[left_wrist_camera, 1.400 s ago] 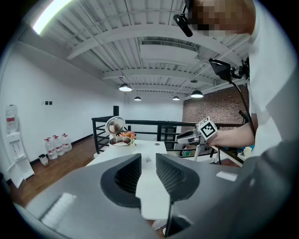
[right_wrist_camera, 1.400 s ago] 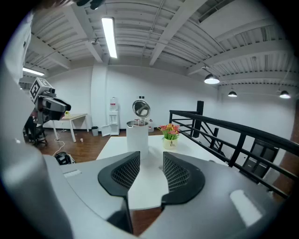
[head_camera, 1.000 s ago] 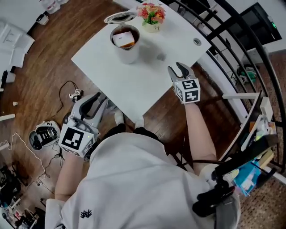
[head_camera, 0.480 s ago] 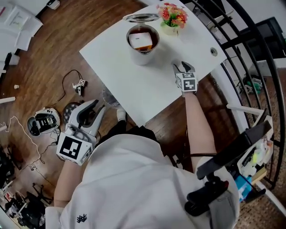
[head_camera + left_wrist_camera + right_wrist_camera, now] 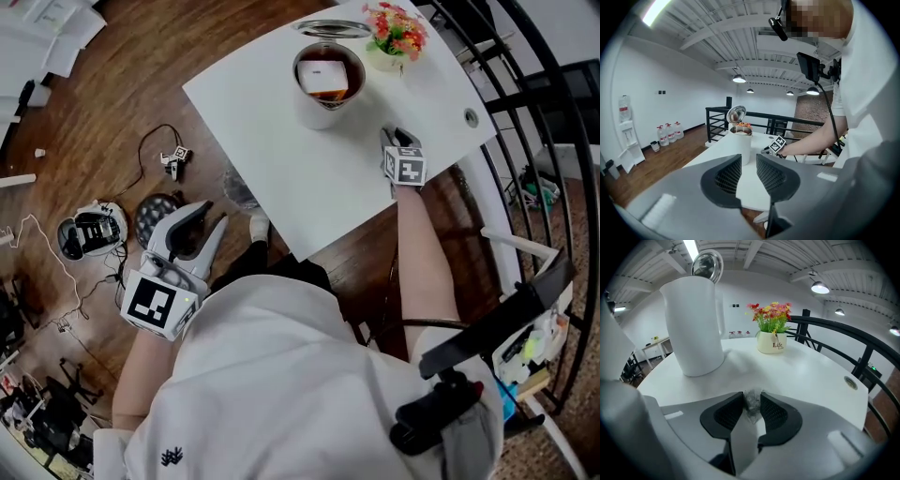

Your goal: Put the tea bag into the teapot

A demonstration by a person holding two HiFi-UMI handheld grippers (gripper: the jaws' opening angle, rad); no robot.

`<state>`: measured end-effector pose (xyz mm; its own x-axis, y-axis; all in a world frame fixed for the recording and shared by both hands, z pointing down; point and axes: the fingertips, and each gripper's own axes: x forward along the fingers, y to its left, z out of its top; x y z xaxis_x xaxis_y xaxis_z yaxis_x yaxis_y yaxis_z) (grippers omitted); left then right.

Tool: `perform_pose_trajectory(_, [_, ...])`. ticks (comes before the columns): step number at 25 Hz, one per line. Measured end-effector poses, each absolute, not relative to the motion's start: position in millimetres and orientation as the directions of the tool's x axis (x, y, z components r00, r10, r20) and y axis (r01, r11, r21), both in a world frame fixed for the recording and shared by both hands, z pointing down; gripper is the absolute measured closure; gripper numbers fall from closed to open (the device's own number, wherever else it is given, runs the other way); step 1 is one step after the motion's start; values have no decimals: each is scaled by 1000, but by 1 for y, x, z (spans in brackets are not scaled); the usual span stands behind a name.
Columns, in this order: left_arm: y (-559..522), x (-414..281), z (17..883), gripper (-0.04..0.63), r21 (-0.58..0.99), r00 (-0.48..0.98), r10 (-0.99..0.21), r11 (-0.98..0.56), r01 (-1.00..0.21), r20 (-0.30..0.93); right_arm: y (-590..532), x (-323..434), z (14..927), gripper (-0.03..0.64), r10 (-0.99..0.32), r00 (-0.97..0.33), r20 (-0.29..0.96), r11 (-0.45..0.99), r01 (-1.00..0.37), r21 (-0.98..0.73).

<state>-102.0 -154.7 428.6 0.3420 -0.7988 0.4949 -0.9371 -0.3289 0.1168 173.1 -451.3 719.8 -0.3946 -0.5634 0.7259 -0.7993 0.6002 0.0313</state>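
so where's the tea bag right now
In the right gripper view the tea bag sits between the closing jaws of the right tool, over the white table, with the teapot ahead to its left.

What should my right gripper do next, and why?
Probably lift straight up once the grip settles: the right gripper is closing its jaws with the tea bag pinched between them, low on the white table, and the tall teapot beyond stands with its lid open.
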Motion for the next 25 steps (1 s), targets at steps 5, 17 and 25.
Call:
perform_pose_trajectory(5, [-155, -102, 428, 515, 115, 349, -802, -337, -934, 485, -447, 175, 708, 534, -570, -388, 725, 592, -805, 35])
perform_pose_trajectory(17, [-173, -88, 423, 515, 128, 450, -797, -438, -890, 403, -416, 167, 587, 534, -610, -449, 653, 622, -782, 43])
perform_pose_trajectory(25, [-184, -86, 417, 515, 114, 498, -802, -490, -864, 329, -404, 131, 477, 534, -613, -537, 579, 684, -728, 48])
